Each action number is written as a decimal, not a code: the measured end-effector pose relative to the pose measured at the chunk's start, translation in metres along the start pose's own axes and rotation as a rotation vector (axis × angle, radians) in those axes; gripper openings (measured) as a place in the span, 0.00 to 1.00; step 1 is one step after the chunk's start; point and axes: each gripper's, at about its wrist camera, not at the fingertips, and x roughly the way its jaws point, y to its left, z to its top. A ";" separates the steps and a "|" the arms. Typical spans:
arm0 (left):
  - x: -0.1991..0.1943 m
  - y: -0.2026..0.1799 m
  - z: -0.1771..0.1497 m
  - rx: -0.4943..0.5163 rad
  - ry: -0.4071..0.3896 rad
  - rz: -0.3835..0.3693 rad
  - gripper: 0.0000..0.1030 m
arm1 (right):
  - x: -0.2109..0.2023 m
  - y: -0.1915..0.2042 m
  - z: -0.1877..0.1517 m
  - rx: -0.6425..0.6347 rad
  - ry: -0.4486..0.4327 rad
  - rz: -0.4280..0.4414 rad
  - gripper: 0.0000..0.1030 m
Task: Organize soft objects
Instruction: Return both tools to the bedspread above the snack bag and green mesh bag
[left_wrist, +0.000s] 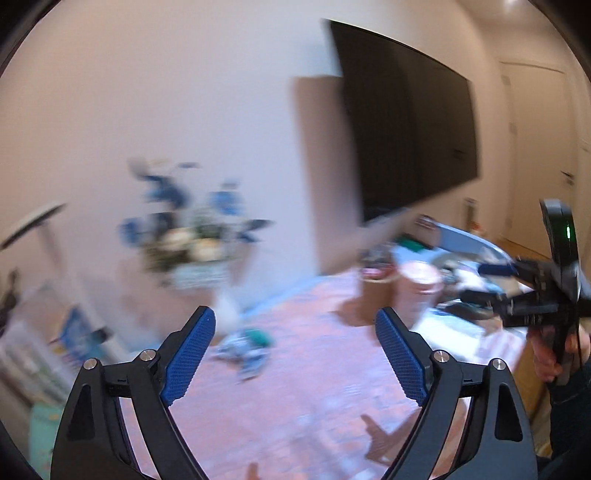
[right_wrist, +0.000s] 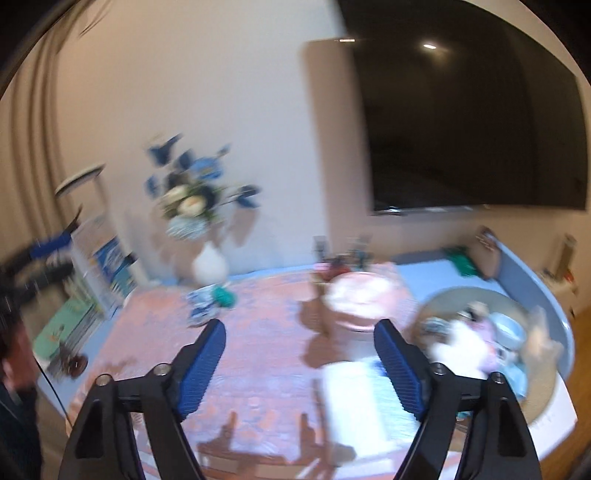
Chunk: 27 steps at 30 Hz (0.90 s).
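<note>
Both views are blurred by motion. My left gripper (left_wrist: 295, 321) is open and empty above a pink patterned table cover (left_wrist: 314, 387). My right gripper (right_wrist: 299, 332) is open and empty above the same cover (right_wrist: 258, 350). A small blue, white and green soft object (left_wrist: 245, 350) lies on the cover ahead of the left gripper; it also shows in the right wrist view (right_wrist: 210, 299). A round basket (right_wrist: 476, 295) at the right holds several soft toys (right_wrist: 476, 343). The right gripper also shows at the right of the left wrist view (left_wrist: 491, 284).
A pink round box (right_wrist: 360, 299) stands on the cover. A folded white cloth (right_wrist: 354, 398) lies near the right gripper. A white vase of blue flowers (right_wrist: 208, 262) stands by the wall. A dark TV (right_wrist: 472, 129) hangs above. Shelves with books (right_wrist: 107, 269) stand at left.
</note>
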 end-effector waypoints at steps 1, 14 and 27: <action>-0.009 0.015 -0.002 -0.013 -0.009 0.051 0.97 | 0.007 0.015 -0.001 -0.023 0.010 0.019 0.79; 0.091 0.080 -0.148 -0.299 0.251 0.159 0.99 | 0.180 0.107 -0.092 0.009 0.292 0.083 0.94; 0.144 0.075 -0.229 -0.502 0.364 0.155 0.99 | 0.199 0.064 -0.112 0.174 0.375 0.061 0.94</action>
